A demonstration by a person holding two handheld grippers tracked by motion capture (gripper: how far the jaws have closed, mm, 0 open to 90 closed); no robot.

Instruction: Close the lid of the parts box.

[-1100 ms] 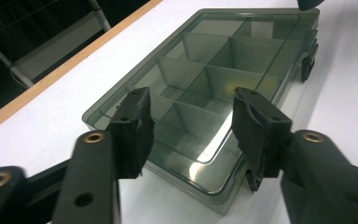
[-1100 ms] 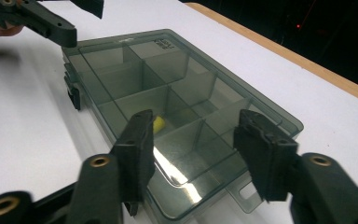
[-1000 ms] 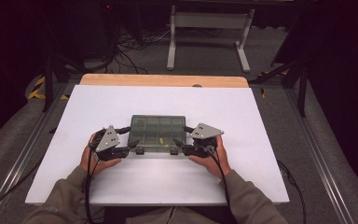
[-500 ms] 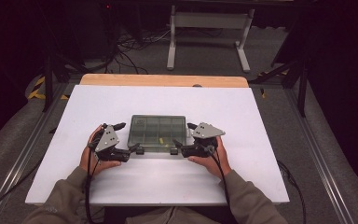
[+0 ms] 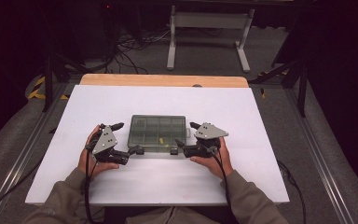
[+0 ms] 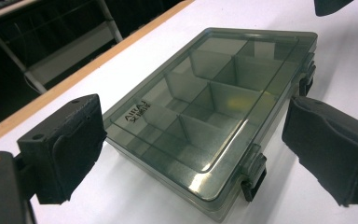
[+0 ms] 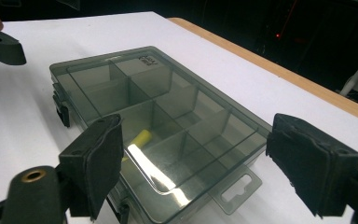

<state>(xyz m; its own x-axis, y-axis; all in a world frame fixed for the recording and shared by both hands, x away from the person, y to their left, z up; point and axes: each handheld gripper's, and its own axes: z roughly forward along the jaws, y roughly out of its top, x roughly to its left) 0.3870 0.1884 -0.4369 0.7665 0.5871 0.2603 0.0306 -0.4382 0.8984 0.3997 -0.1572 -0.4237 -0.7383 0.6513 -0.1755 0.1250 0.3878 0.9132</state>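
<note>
A smoky translucent compartment box (image 5: 158,133) lies shut on the white table (image 5: 168,182), its two latches (image 6: 254,175) on the side toward the person. A small yellow piece (image 7: 137,140) rests in one compartment and also shows as the yellow piece (image 5: 161,140) from above. My left gripper (image 5: 128,138) is open at the box's left end, its jaws wide apart on either side of the box (image 6: 214,107) without touching it. My right gripper (image 5: 185,135) is open at the right end, jaws likewise spread about the box (image 7: 168,112), which has a hang tab (image 7: 237,189).
The table's far edge is a wooden strip (image 5: 163,80). Behind it on the floor stand a white metal frame (image 5: 209,28) and loose cables (image 5: 130,44). Metal rails (image 5: 321,158) run along both sides of the table.
Both grippers have drawn slightly outwards from the box's ends. The box has stayed where it was.
</note>
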